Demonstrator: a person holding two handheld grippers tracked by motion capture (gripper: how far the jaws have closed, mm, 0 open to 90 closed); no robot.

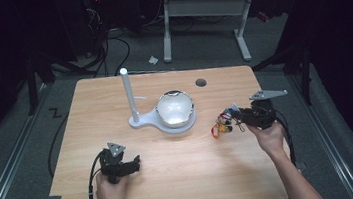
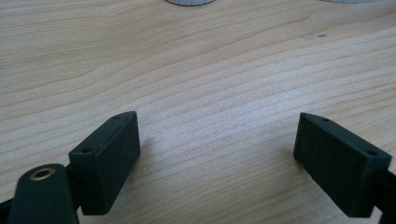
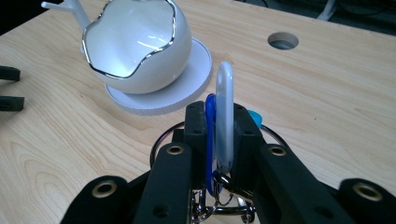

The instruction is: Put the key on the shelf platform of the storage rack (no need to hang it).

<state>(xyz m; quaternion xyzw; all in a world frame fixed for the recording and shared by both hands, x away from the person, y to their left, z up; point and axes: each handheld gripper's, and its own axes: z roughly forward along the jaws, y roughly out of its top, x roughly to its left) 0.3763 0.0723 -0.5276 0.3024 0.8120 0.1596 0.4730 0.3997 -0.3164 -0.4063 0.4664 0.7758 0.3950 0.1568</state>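
— Looking at the right gripper (image 3: 219, 135), what has it got?

— Its jaws are clamped on a bunch of key fobs (image 3: 223, 116): a white tag and a blue one stand pinched upright between the black pads, with metal rings hanging below. In the high view the key bunch (image 1: 223, 123) dangles off the gripper's tip, apparently lifted just clear of the wooden table (image 1: 183, 179), to the right of the white stand.

— And the stand?

— A white round base carries an egg-shaped bowl (image 1: 176, 108) with a chrome rim, and a tall white post (image 1: 128, 95) with a small side peg rises at its left. Bowl looks empty from here.

— The left gripper (image 1: 128, 166)?

— Jaws wide apart, nothing between them, resting low over bare wood near the front left.

— So how far along?

— I'd judge the pickup is done. What remains is carrying the keys across to the stand, then dropping them in the bowl or hooking a ring on the peg; which one I can't tell.
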